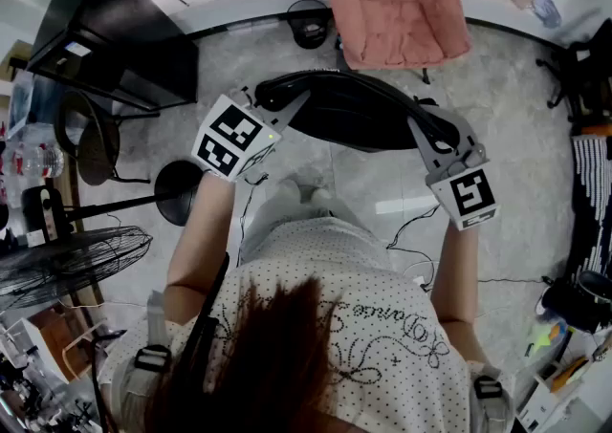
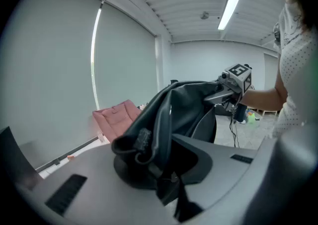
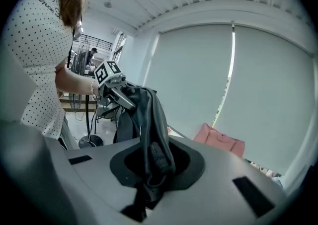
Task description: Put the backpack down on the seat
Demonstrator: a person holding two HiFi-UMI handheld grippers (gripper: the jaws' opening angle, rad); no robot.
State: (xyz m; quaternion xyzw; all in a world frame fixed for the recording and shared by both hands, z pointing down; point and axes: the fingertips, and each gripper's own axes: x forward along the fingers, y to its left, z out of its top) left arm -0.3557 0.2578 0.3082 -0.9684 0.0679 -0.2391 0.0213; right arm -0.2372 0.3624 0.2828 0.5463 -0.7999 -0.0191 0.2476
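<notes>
The left gripper (image 1: pixel 268 97) and right gripper (image 1: pixel 435 135) each have jaws pinched on the black backpack (image 1: pixel 354 111), hanging in the air in front of the pink seat (image 1: pixel 397 1), so carry it over the seat and lower it slowly.

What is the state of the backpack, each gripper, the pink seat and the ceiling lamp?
backpack, held up in the air, stretched between both grippers
left gripper, shut on the backpack
right gripper, shut on the backpack
pink seat, nothing on it
ceiling lamp, lit
</notes>
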